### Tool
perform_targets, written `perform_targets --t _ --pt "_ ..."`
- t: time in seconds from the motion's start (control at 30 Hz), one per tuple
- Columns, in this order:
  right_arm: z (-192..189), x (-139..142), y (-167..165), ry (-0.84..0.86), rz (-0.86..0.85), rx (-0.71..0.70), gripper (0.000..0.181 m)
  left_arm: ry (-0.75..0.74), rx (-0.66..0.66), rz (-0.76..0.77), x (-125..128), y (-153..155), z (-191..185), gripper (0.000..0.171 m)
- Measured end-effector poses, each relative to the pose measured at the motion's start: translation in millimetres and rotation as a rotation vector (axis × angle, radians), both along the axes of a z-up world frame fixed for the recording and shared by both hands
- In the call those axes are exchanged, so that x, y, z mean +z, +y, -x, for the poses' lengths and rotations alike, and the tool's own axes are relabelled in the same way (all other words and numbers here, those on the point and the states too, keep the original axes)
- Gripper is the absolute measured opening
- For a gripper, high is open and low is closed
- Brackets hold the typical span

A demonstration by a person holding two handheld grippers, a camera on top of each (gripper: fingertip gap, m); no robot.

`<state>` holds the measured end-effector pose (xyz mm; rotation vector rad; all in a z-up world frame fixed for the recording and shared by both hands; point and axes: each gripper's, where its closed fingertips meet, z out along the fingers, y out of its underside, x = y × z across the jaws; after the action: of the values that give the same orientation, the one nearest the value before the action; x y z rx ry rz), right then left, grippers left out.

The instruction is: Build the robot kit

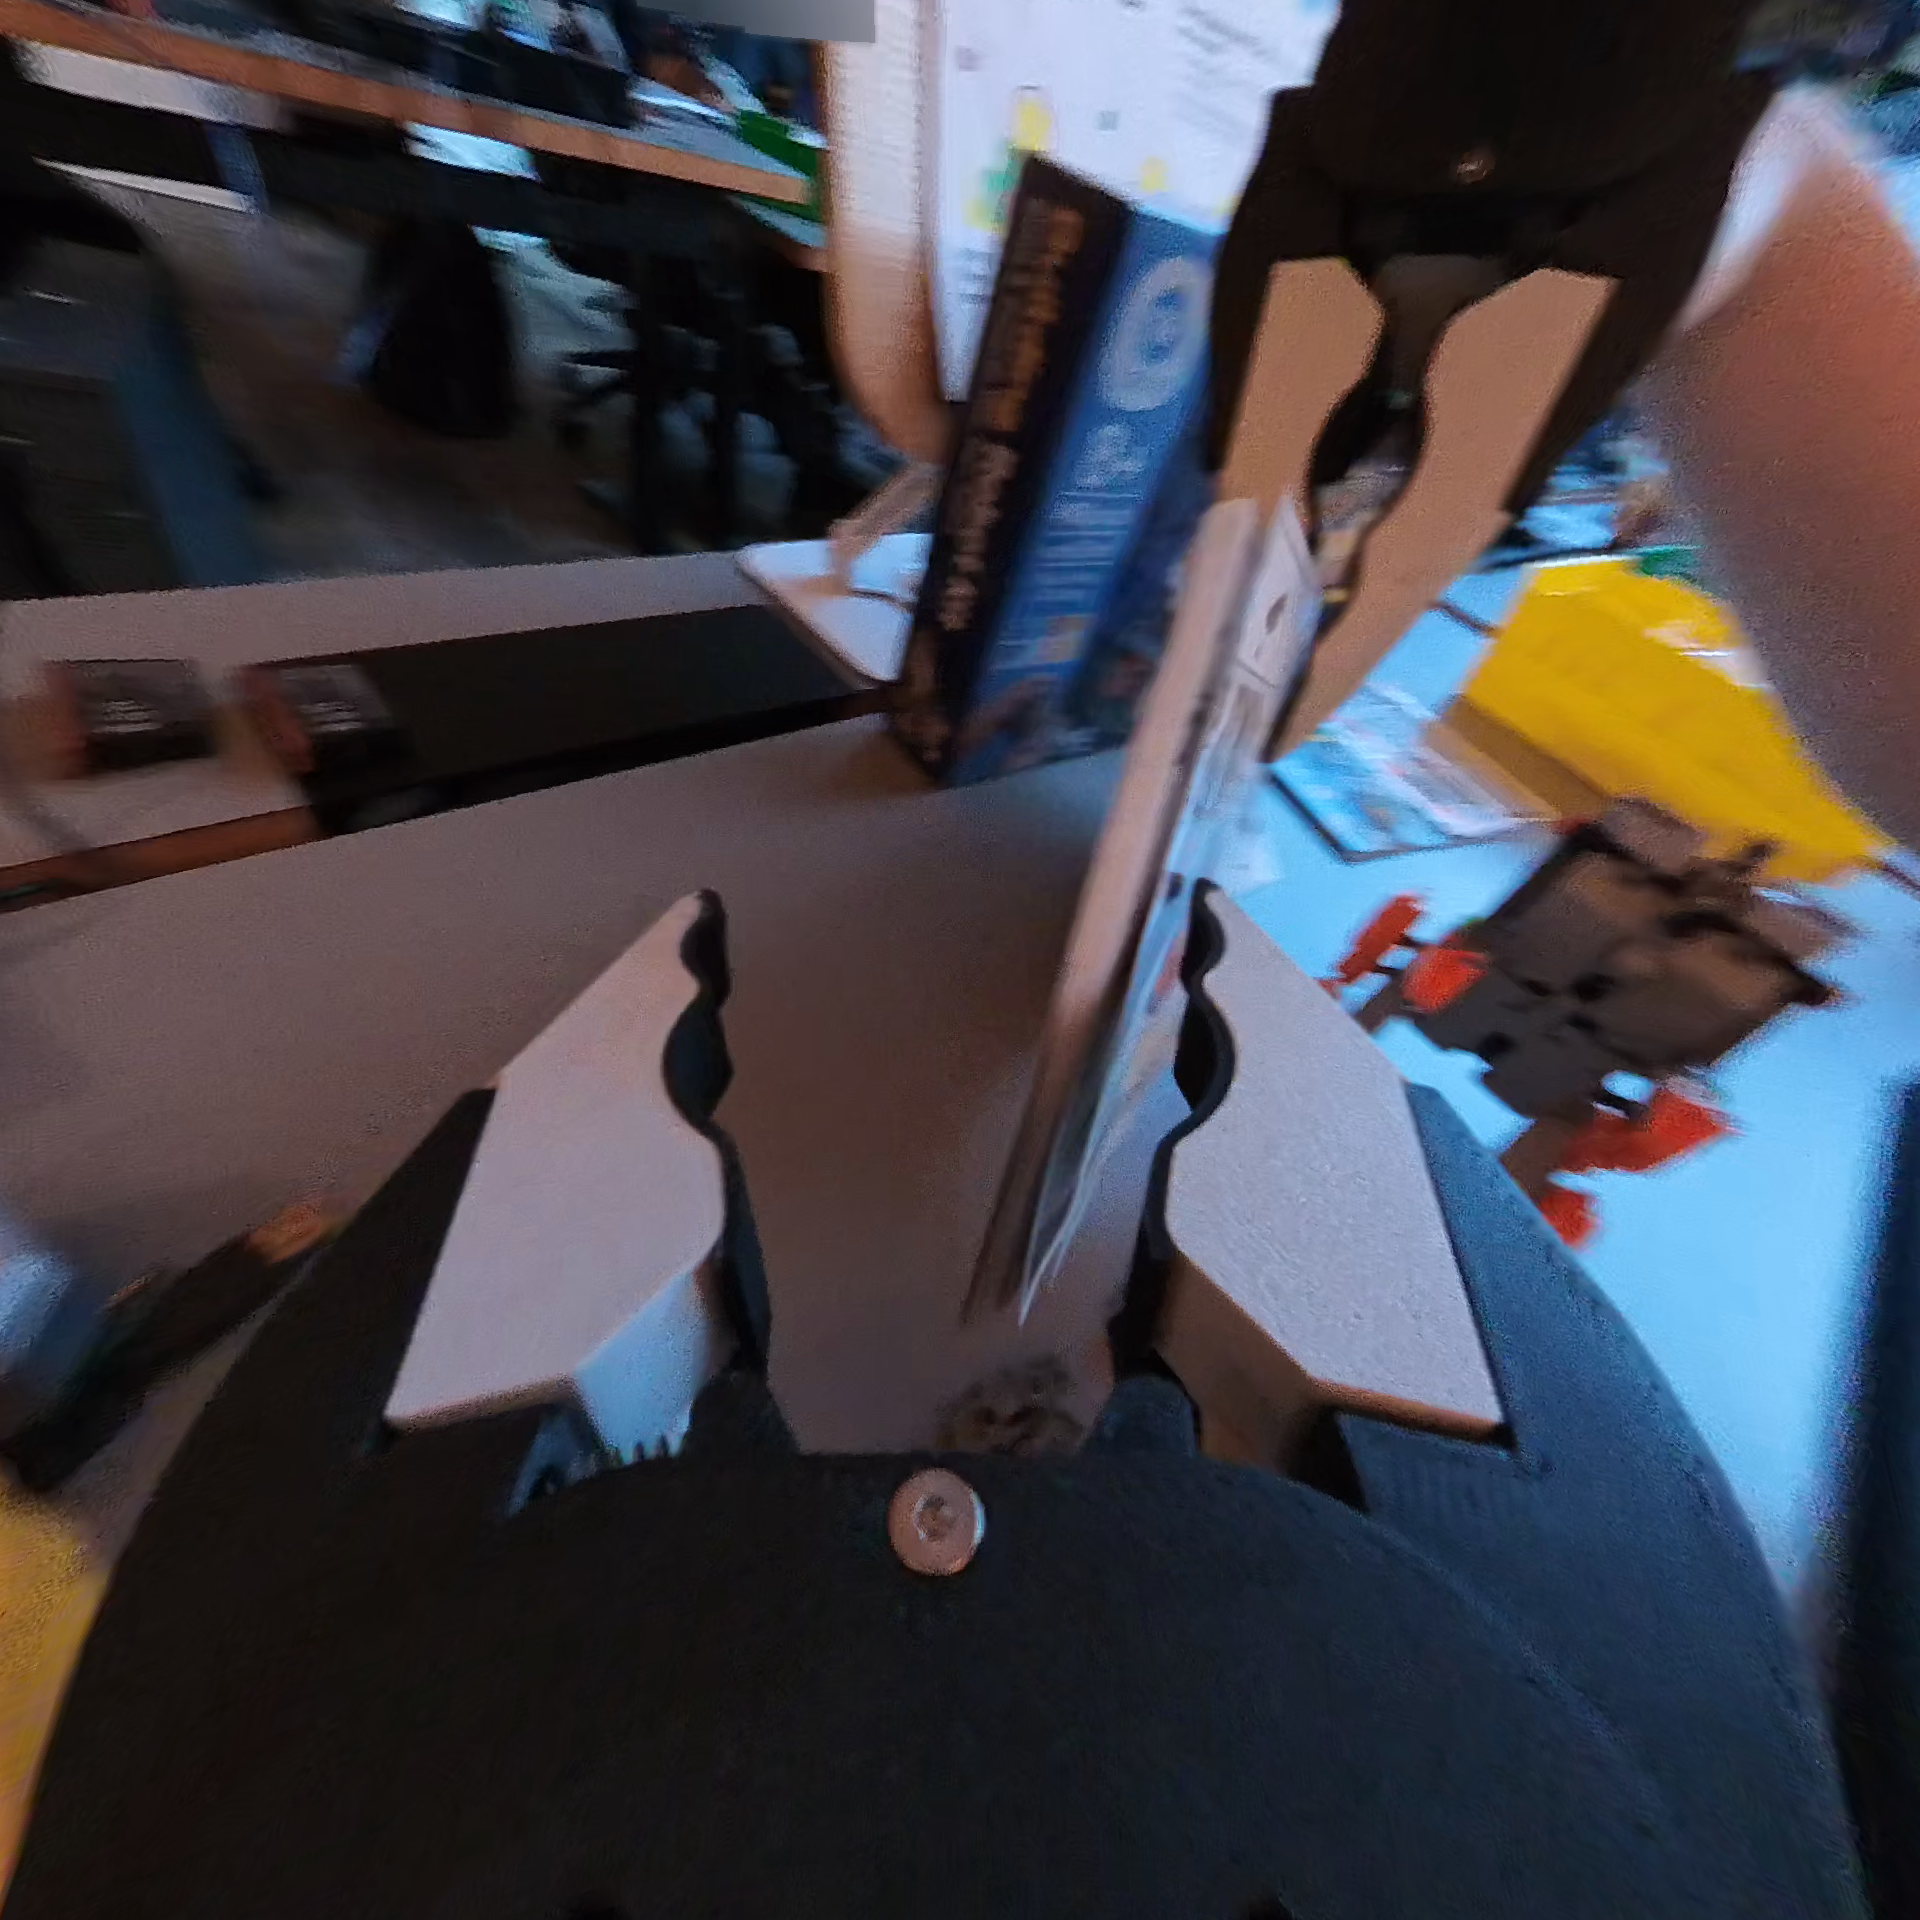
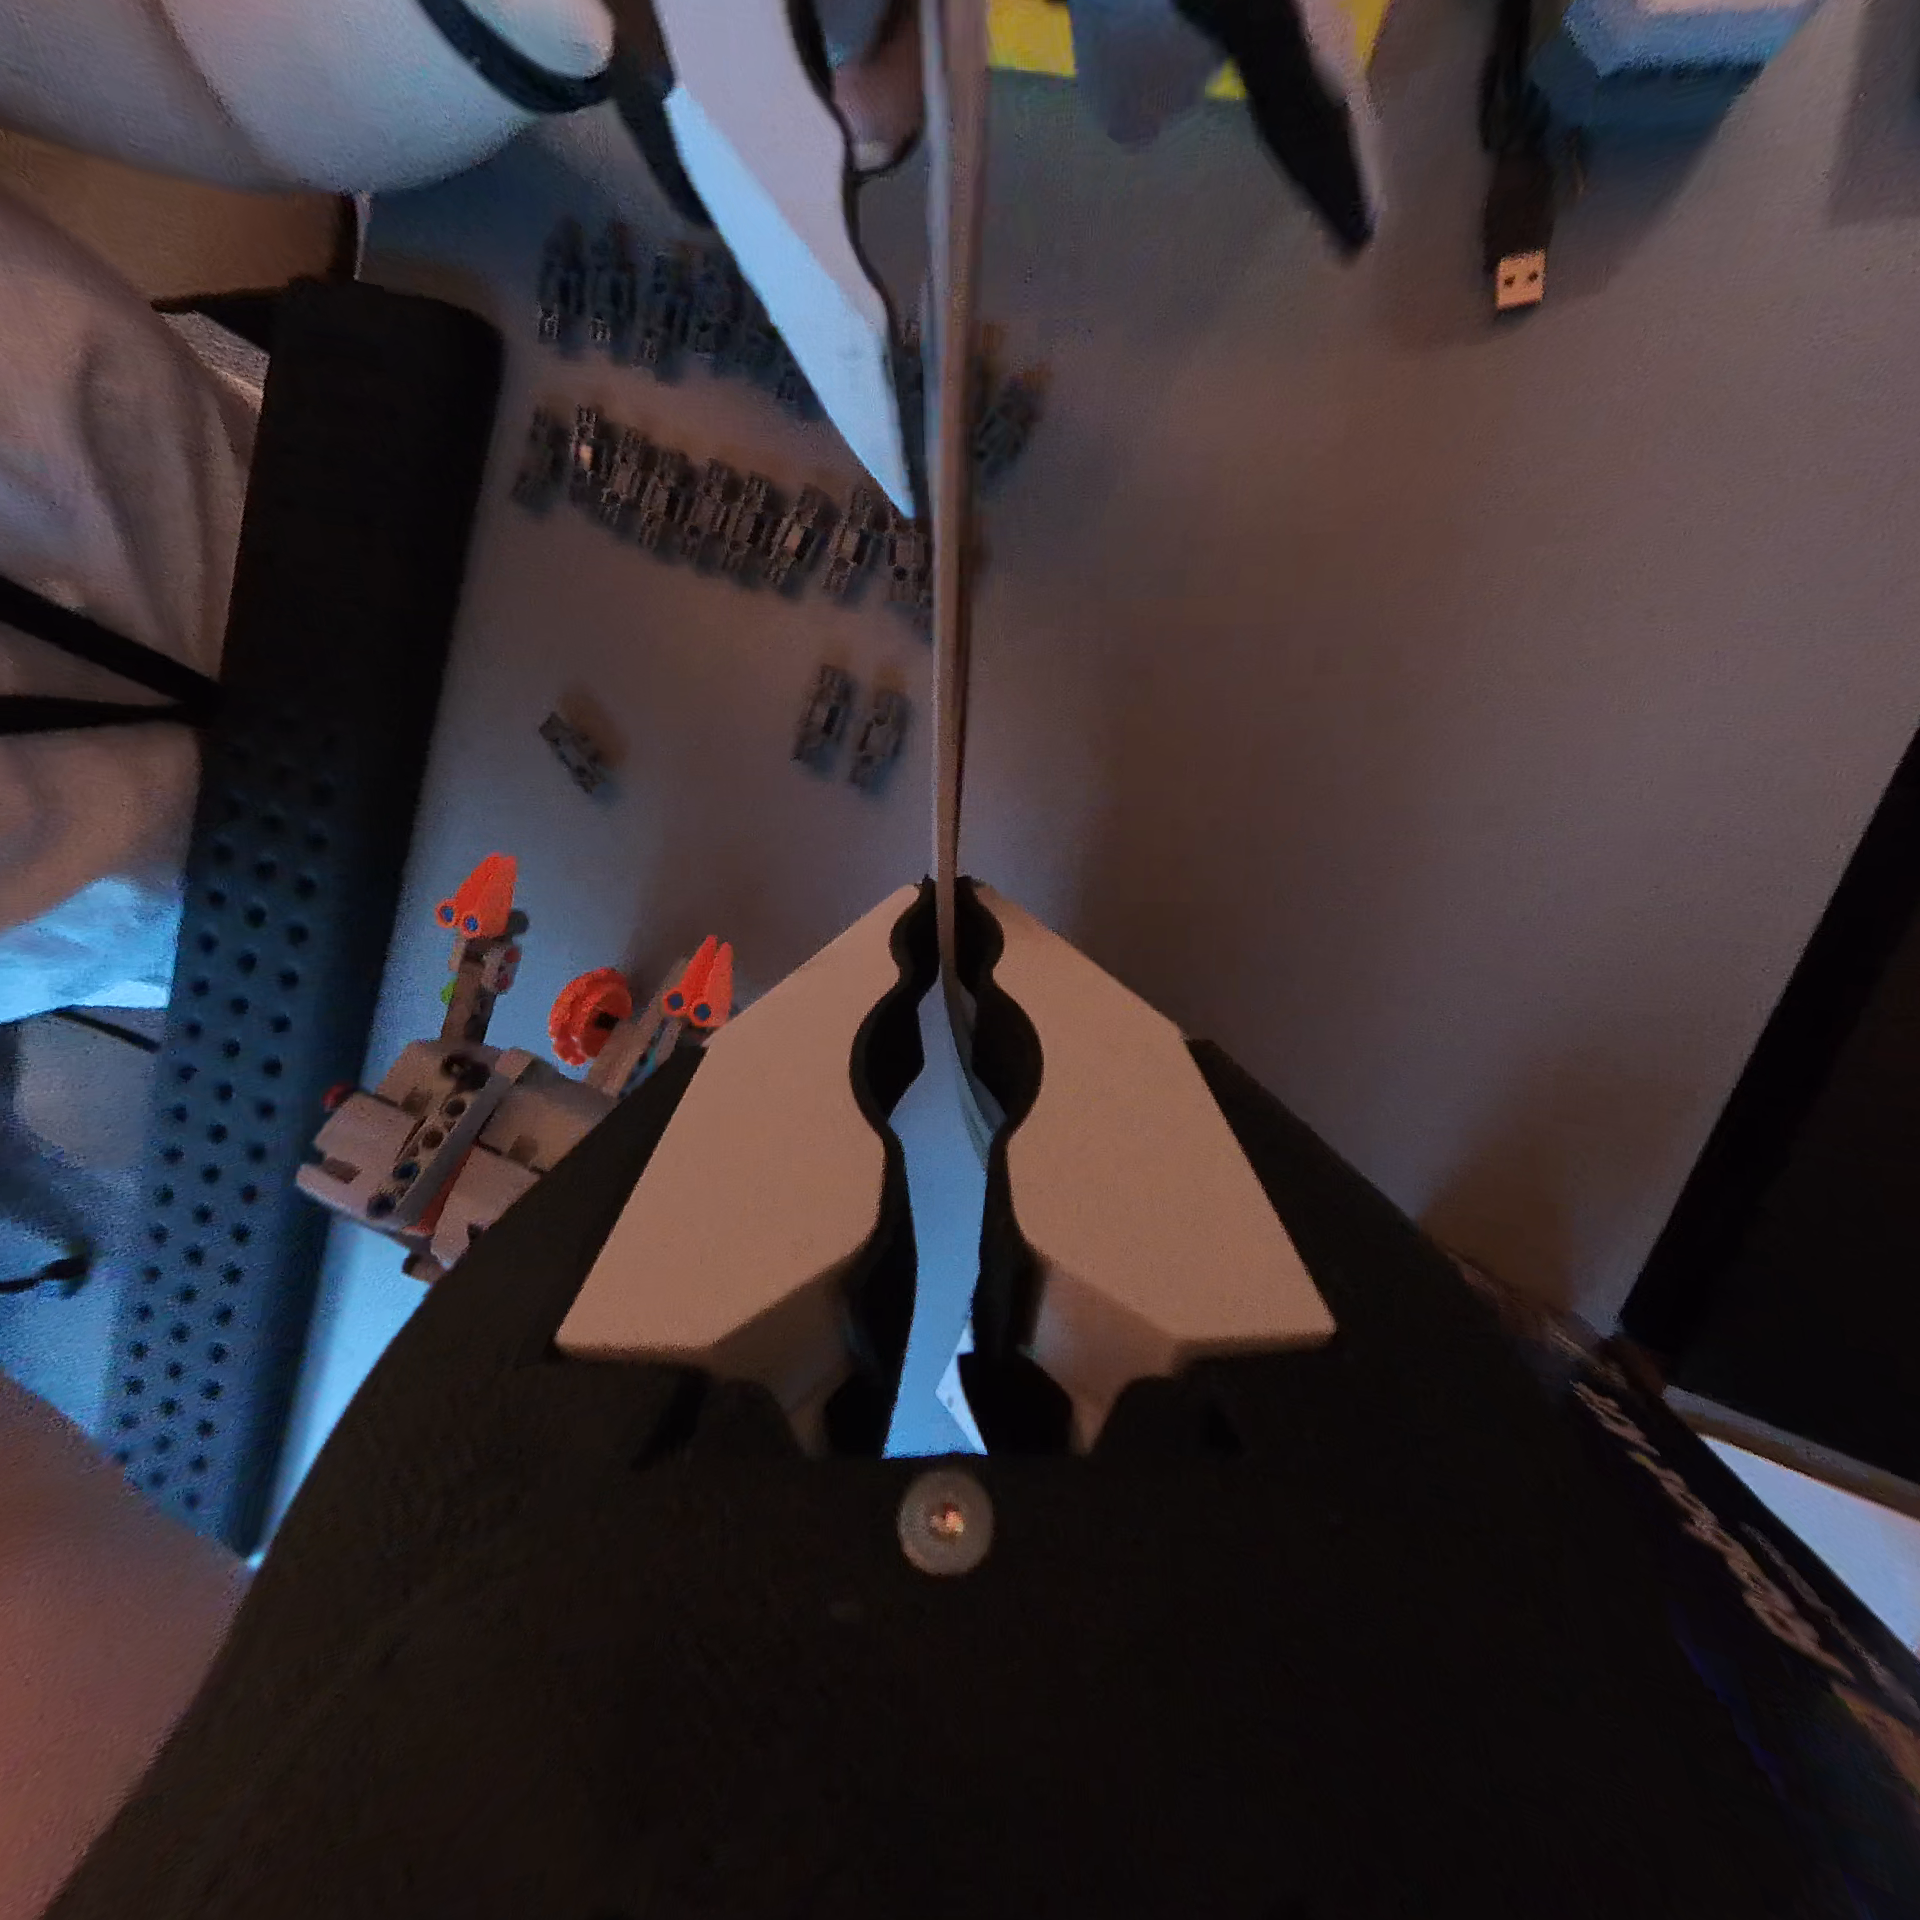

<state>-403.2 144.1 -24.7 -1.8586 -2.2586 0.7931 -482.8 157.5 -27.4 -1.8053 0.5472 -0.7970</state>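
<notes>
Left gripper [image 1: 951, 914] spread wide, fingers apart, with a thin booklet [image 1: 1164, 862] standing edge-on between them and lying against the right finger [image 1: 1320, 1164]. Beyond it on the grey table [image 1: 623, 935], a dark blue box [image 1: 1049, 488] upright. Farther right, right gripper [image 2: 940, 883] clamped on the same booklet's edge [image 2: 951, 623]. On the table to that gripper's left, a grey brick-built model with orange parts [image 2: 478, 1101], rows of small grey pieces [image 2: 717, 509], and a dark perforated strip [image 2: 281, 883].
</notes>
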Motion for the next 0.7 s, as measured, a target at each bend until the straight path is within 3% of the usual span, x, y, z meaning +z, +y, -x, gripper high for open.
perform_targets --t 0.07,0.1,0.17,0.27,0.33,0.53,0.7 --pt "-7 7 -2 0.042 -0.034 0.010 0.001 -0.072 -0.149 0.049 7 -11 -19 0.074" --pt "-10 9 -2 0.052 -0.038 0.002 0.001 -0.093 -0.217 0.066 11 -17 -28 0.058" --pt "-17 11 1 0.059 -0.030 -0.026 0.001 -0.122 -0.367 0.089 23 -31 -44 0.003" --pt "-25 13 12 0.095 -0.045 -0.106 0.007 -0.068 -0.377 0.154 31 -25 -54 0.000" --pt "-27 20 25 0.167 -0.084 -0.206 0.026 -0.029 -0.353 0.170 40 -17 -57 0.000" --pt "-62 92 51 0.597 -0.364 -0.590 0.050 0.231 -0.251 0.262 44 11 -70 0.001" --pt "-98 108 1 0.809 -0.372 -0.789 0.061 0.298 -0.182 0.229 70 23 -83 0.000"
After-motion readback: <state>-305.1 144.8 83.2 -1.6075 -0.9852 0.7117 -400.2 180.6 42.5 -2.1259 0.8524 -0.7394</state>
